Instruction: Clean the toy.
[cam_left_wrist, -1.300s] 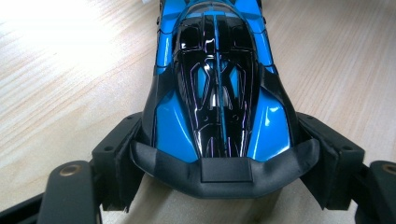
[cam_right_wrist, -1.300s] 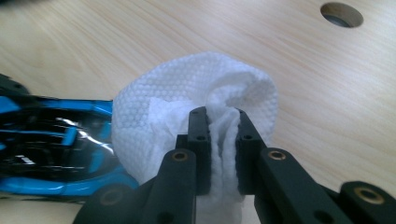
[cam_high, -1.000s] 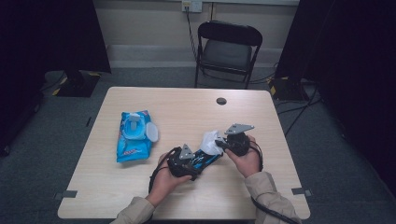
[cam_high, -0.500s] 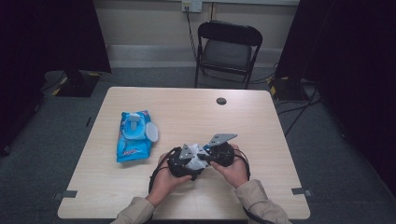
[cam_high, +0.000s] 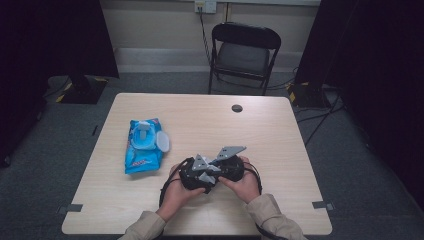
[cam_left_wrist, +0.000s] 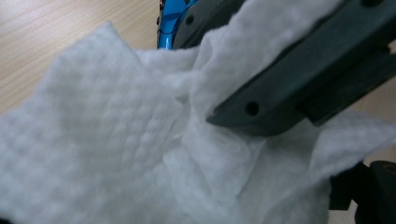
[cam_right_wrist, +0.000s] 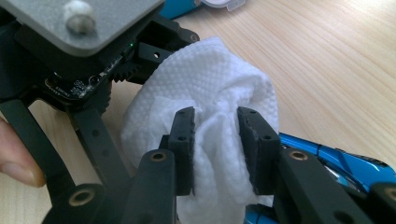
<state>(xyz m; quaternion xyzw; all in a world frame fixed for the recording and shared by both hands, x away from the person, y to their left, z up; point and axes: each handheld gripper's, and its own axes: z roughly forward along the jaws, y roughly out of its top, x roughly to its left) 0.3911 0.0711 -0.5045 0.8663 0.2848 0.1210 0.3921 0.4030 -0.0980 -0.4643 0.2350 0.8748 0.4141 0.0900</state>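
Your right gripper (cam_right_wrist: 215, 149) has a fold of the white quilted wet wipe (cam_right_wrist: 210, 88) between its pads, and its jaws have just been opening, so that pinch looks loose. Your left gripper (cam_high: 196, 176), just beside it, carries the rest of the wipe; I cannot tell whether its jaws press on it. Pull apart now and the wipe may slip out or tear, dropping onto the pale wooden desk (cam_high: 280, 135) near you. The blue wipe packet (cam_high: 141, 150) lies at the left.

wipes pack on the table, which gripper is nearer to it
Left. The left gripper sits just right of the blue wipes pack, toward the person. The right gripper is farther right, beyond the left one, its jaws around a white wipe.
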